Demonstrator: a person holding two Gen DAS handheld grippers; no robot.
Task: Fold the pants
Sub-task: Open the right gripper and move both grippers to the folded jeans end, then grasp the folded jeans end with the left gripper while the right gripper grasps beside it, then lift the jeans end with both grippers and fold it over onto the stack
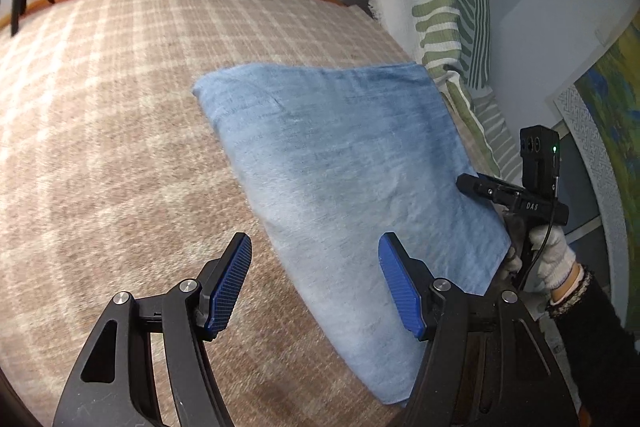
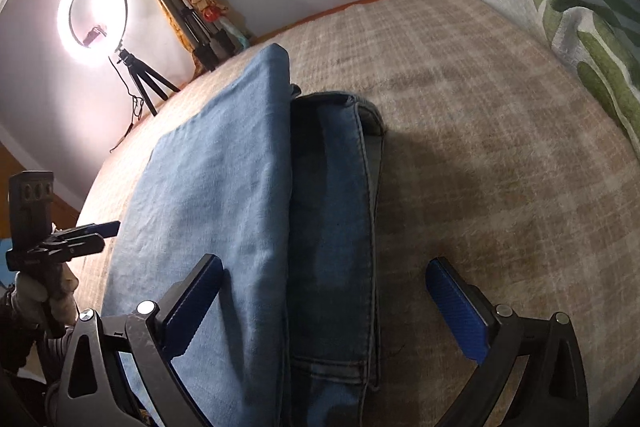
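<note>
- The pants [image 2: 248, 211], blue denim, lie folded on the plaid blanket [image 1: 100, 107] of the bed; they fill the middle of both views. In your judgement call, one more fold is probably left.
- Your left gripper [image 1: 316, 283] stands partly spread with nothing between its blue pads; it hovers over the near left edge of the denim, low in the left wrist frame.
- Your right gripper [image 2: 324, 311] is spread wide, straddling the lower end of the pants without pinching them.
- Risk: if you close on the top layer only, the stack may slide apart as you lift, since the layers lie loose on each other.
- Risk: the fuzzy blanket could get caught with the denim if the pads dig too low, and come up with the fold.
- Risk: uneven lifting between the two hands would likely skew the edges.
- Only the right wrist view shows the layering: a lighter panel lying over a darker seamed layer [image 2: 340, 187] that sticks out at its right. It also shows the ring light [image 2: 94, 17] at upper left.
- Only the left wrist view shows the pants as one flat blue rectangle, with the striped green cushion [image 1: 444, 7] beyond its far right corner and your gloved right hand [image 1: 552, 255] at the right edge.
</note>
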